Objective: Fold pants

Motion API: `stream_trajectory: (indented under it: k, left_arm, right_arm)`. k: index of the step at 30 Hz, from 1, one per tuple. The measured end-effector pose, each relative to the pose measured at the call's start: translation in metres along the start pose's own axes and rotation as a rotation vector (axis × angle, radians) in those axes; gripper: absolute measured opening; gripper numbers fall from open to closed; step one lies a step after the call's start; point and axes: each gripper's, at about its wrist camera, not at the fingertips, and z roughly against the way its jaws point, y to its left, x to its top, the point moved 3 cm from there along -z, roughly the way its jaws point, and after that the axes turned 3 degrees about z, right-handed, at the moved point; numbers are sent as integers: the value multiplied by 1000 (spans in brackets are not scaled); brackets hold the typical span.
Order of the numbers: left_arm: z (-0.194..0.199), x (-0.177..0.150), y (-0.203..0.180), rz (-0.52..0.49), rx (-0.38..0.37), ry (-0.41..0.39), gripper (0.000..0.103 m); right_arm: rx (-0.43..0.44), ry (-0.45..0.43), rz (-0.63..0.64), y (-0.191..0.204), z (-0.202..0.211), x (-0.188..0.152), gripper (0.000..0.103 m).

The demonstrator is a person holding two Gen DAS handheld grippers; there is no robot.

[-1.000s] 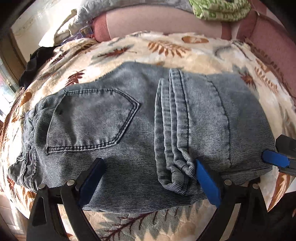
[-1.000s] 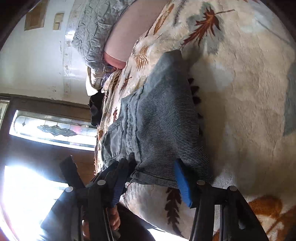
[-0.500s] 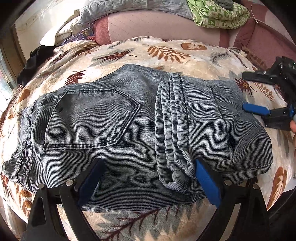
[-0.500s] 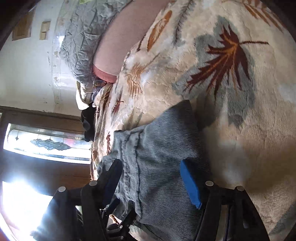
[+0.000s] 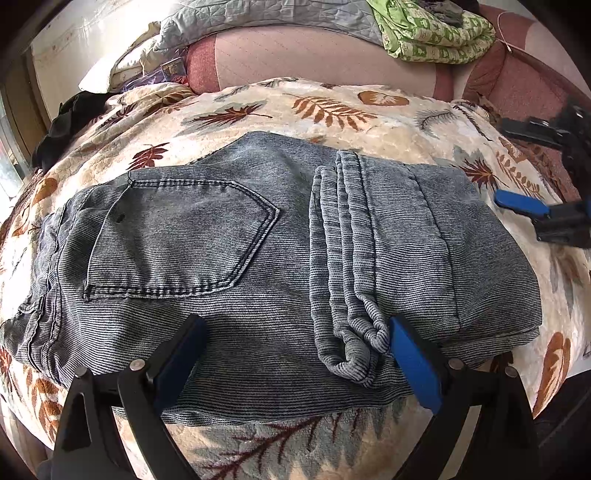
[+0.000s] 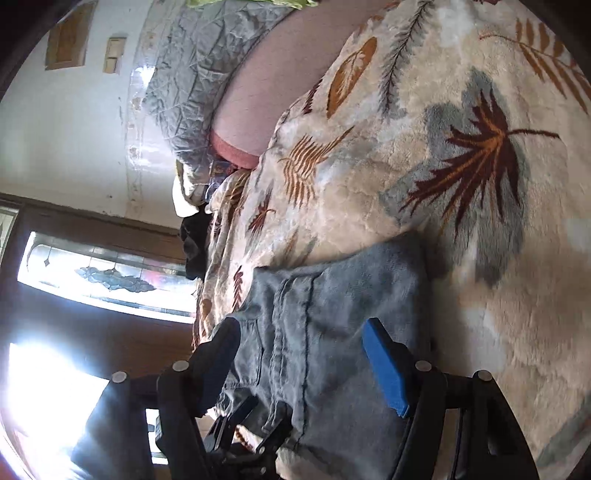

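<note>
The folded blue-grey jeans (image 5: pixel 266 258) lie flat on the leaf-patterned blanket (image 5: pixel 332 110), back pocket up at the left and the hems folded over the middle. My left gripper (image 5: pixel 295 354) is open and empty, its fingers wide apart over the near edge of the jeans. My right gripper (image 5: pixel 517 166) shows at the right of the left wrist view, open and lifted off the cloth beside the jeans' right edge. In the right wrist view my right gripper (image 6: pixel 303 365) hangs open over the jeans (image 6: pixel 332 314), holding nothing.
A pink bolster cushion (image 5: pixel 314 55) and a grey quilt (image 5: pixel 258 14) lie at the back, with a green cloth (image 5: pixel 436 29) on top. A black garment (image 5: pixel 62 125) sits at the far left. A window (image 6: pixel 92 277) is beyond the bed's edge.
My right gripper has let go of the jeans' right edge and moved up and back, away from the cloth. My left gripper has drawn back slightly. The jeans stay folded.
</note>
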Motion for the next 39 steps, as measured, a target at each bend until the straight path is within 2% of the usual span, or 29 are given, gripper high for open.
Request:
stream_trajectory:
  k: [3, 5, 6, 8, 12, 13, 14, 16, 18, 20, 21, 24, 27, 30, 33, 36, 39]
  left_arm:
    - [0, 0, 0, 2, 0, -1, 98]
    - [0, 0, 0, 2, 1, -1, 98]
    - [0, 0, 0, 1, 2, 0, 98]
    - [2, 2, 2, 10, -11, 2, 98]
    - [16, 5, 14, 115, -84, -13, 98]
    - [22, 5, 18, 145, -94, -31, 98]
    - [27, 5, 21, 171, -100, -48, 98]
    - [30, 3, 25, 199, -97, -51, 98]
    - [24, 0, 25, 180, -79, 2, 98]
    - [26, -3, 23, 131, -50, 8, 98]
    - [30, -4, 24, 128, -29, -1, 98]
    - [55, -7, 32, 163, -75, -80, 98]
    - [70, -11, 50, 214, -75, -125, 98]
    - [76, -17, 78, 306, -65, -149, 98]
    - [79, -24, 114, 440, -87, -147, 98]
    - [86, -35, 156, 602, -131, -165, 98]
    - [82, -50, 197, 795, -234, -158, 98]
  right_arm:
    - [2, 34, -3, -3, 6, -43, 74]
    - [-37, 82, -26, -21, -5, -67, 75]
    - [-13, 67, -26, -25, -5, -71, 74]
    - [8, 37, -44, -21, 3, -70, 75]
    - [52, -28, 67, 5, 22, -74, 75]
    - [62, -24, 80, 6, 22, -77, 77]
    - [56, -14, 78, 2, 19, -81, 83]
    - [6, 56, 33, -17, 1, -89, 86]
    - [20, 11, 30, -17, 6, -88, 86]
    - [39, -2, 66, -6, 13, -87, 86]
    - [24, -28, 88, -3, 18, -87, 86]
    - [24, -64, 127, 4, 25, -88, 86]
    - [-7, -74, 190, 15, 25, -92, 86]
    - [-6, -30, 229, 24, 13, -97, 86]
    - [-135, 45, 228, 9, -11, -104, 86]
    - [-142, 17, 235, 15, -8, -103, 86]
    - [-146, -10, 210, 13, -7, -100, 86]
